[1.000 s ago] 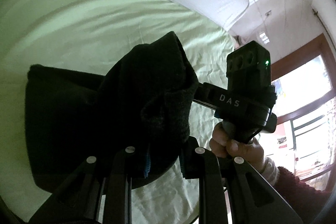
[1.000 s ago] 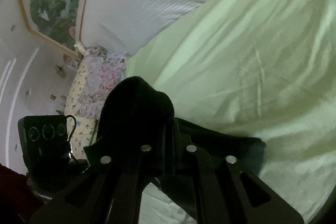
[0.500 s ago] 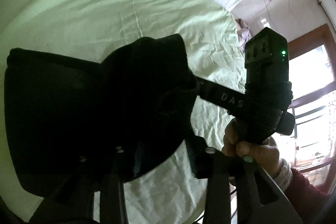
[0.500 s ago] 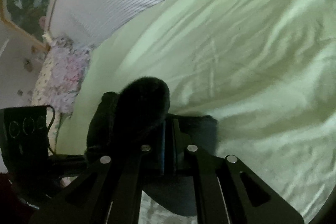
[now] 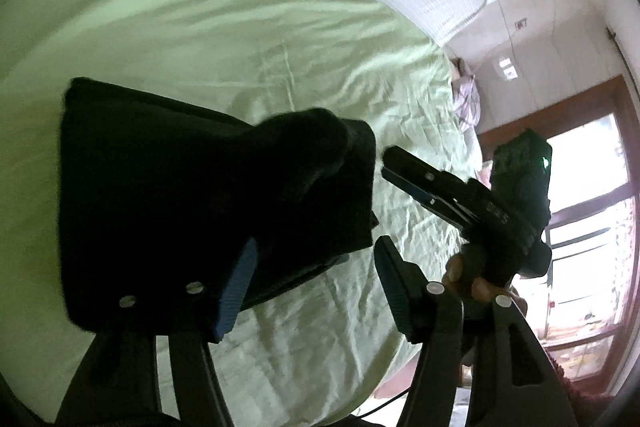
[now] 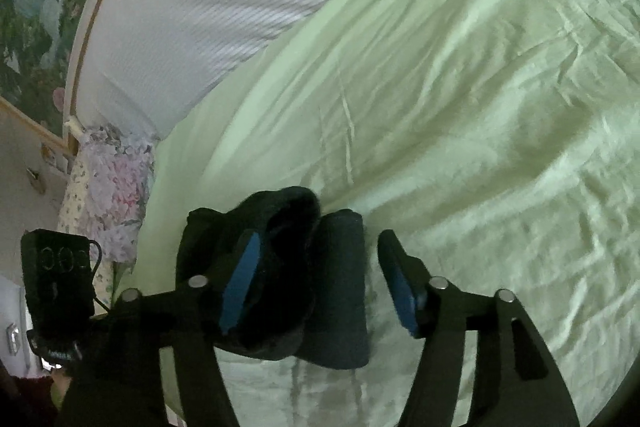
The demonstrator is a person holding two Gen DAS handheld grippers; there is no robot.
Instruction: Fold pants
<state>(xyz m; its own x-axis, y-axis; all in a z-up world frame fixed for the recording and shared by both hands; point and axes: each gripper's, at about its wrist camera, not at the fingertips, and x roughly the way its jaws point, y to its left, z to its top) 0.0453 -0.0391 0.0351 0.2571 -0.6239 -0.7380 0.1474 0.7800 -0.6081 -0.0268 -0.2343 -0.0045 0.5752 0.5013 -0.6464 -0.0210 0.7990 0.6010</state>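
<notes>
At six o'clock both views: left gripper and right gripper just opened wide, pants released (bunched top layer unpinned; fold may spring back on bedsheet).

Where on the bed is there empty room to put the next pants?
The green sheet is bare between the folded black pants and the striped white bedding. It is crowded near the pants, where the left gripper and right gripper hover, jaws just opened.
</notes>
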